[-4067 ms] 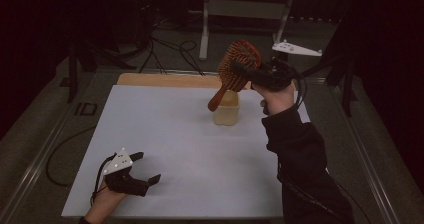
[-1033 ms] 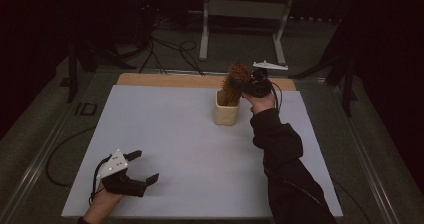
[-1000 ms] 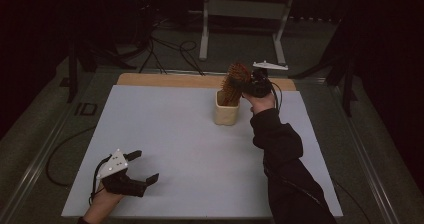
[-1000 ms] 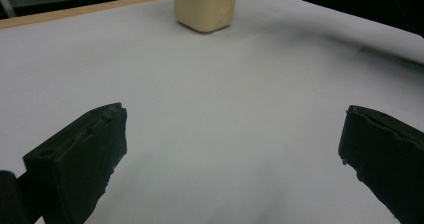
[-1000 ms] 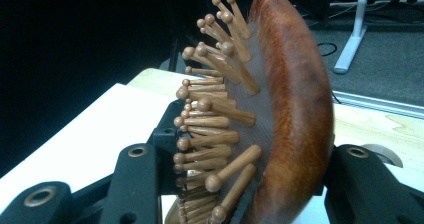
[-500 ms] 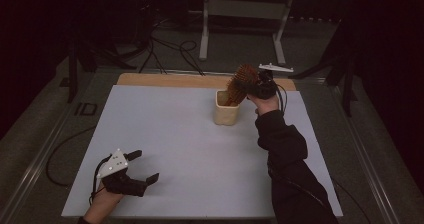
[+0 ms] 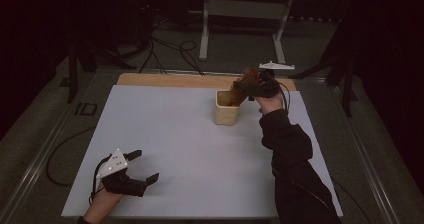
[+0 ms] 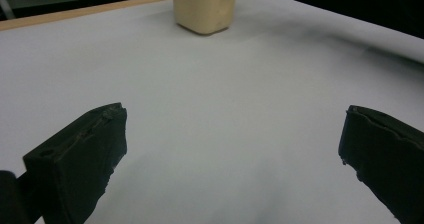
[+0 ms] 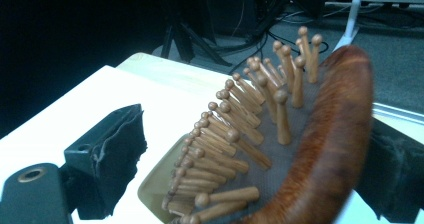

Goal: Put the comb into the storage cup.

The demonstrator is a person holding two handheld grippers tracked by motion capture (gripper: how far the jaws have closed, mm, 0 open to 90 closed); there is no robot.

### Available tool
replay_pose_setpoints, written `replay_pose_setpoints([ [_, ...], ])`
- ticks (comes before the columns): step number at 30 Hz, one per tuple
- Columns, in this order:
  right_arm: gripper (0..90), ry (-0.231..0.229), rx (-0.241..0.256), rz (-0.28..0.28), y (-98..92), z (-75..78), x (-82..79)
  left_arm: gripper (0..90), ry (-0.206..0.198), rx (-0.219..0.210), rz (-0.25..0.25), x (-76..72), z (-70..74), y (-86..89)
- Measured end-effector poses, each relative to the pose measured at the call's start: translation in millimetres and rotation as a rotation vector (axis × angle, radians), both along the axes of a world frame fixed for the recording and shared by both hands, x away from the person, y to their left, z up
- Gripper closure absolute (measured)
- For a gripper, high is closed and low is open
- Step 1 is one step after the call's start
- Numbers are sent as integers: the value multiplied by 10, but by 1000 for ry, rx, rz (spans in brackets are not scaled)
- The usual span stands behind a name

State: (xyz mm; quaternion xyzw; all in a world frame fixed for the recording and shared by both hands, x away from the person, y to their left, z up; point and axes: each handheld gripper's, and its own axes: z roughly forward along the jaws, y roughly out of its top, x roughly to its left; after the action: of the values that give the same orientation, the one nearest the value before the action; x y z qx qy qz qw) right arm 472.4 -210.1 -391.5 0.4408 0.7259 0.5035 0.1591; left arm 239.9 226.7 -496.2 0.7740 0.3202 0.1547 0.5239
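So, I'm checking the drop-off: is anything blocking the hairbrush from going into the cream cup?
Nothing visible does. The hairbrush sits in the right gripper with its handle already angled into the open cream cup.

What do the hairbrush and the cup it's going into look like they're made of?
Hairbrush: looks like wood, reddish-brown with visible grain and a slight sheen; round-tipped wooden pins sit in a dull grey pad. Cup: cream, matte and opaque, probably plastic, though ceramic is possible.
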Motion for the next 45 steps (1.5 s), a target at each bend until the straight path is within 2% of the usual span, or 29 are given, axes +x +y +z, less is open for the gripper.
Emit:
replay_pose_setpoints([
  [10, 90, -60, -51, -1, -107, 213, -127, 0, -3, -2, -3, 0, 7, -6],
  [19, 90, -64, -81, 11, -191, 331, -268, 0, -2, -5, -9, -16, 17, -14],
  [21, 90, -74, -95, 18, -227, 366, -336, 0, -7, -5, -8, -33, 31, -18],
  [24, 90, -114, -76, 33, -254, 383, -424, 0, -9, -9, -4, -44, 44, -16],
  [25, 90, -127, -92, 34, -255, 385, -452, 0, -10, -9, -6, -47, 45, -16],
  [27, 90, -147, -116, 34, -266, 383, -505, 0, -10, -8, -8, -50, 45, -13],
  [33, 90, -148, -118, 44, -354, 335, -644, 0, -11, -10, -9, -47, 49, -5],
  [36, 91, -158, -142, 59, -386, 280, -707, 0, -11, -14, -11, -48, 53, -9],
  [41, 91, -146, -126, 70, -443, 201, -809, 0, -13, -14, -13, -50, 56, -12],
  [45, 91, -138, -113, 92, -506, 88, -956, 0, -15, -12, -13, -50, 55, -10],
])
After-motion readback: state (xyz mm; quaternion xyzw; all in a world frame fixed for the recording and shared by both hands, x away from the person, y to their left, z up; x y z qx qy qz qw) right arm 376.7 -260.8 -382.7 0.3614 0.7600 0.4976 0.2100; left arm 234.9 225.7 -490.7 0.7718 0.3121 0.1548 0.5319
